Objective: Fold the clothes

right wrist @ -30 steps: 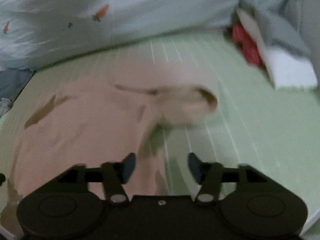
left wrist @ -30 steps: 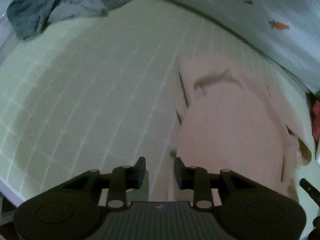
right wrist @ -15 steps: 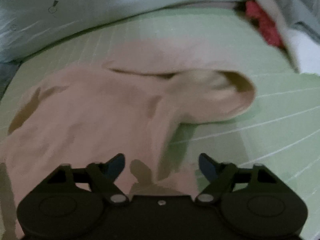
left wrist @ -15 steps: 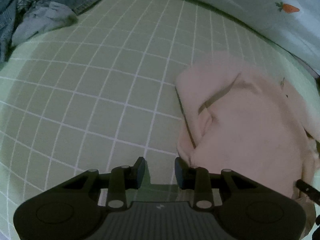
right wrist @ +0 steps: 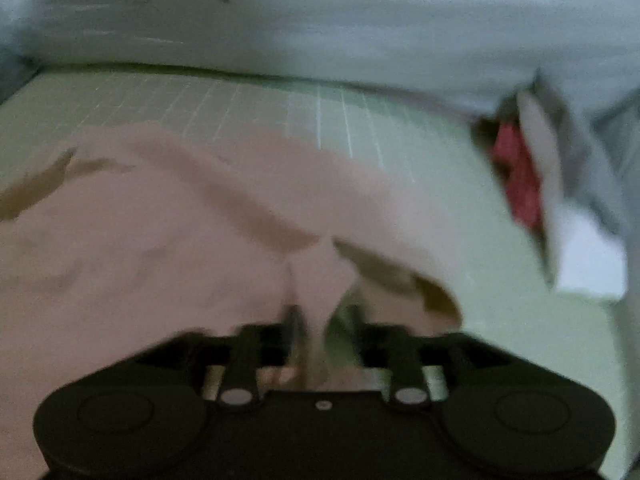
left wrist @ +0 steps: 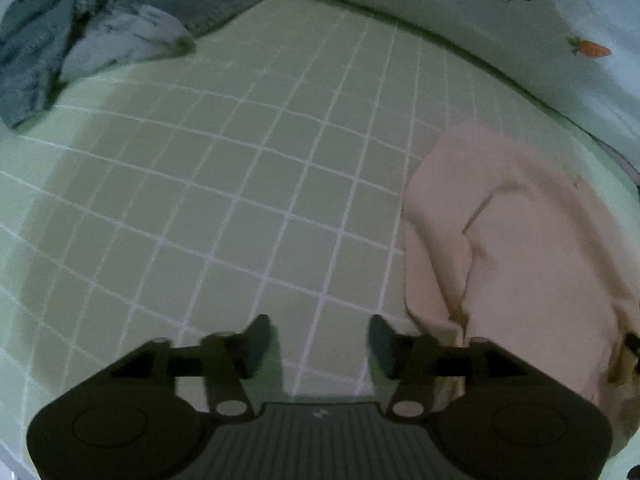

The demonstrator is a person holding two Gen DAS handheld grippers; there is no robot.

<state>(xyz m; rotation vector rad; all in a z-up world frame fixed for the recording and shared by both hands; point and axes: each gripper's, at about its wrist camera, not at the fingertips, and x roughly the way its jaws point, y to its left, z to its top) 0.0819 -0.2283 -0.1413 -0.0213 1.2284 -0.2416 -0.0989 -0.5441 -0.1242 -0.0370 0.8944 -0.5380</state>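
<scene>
Left gripper (left wrist: 318, 336) fingers spread, holding nothing, over green grid sheet (left wrist: 224, 200). Right gripper (right wrist: 320, 320) fingers pinching a fold of pink garment (right wrist: 132, 240), which lies on the sheet; view blurred.

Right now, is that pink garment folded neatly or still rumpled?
Still rumpled: the pink garment lies creased, one part pinched up in the shut right gripper.
</scene>
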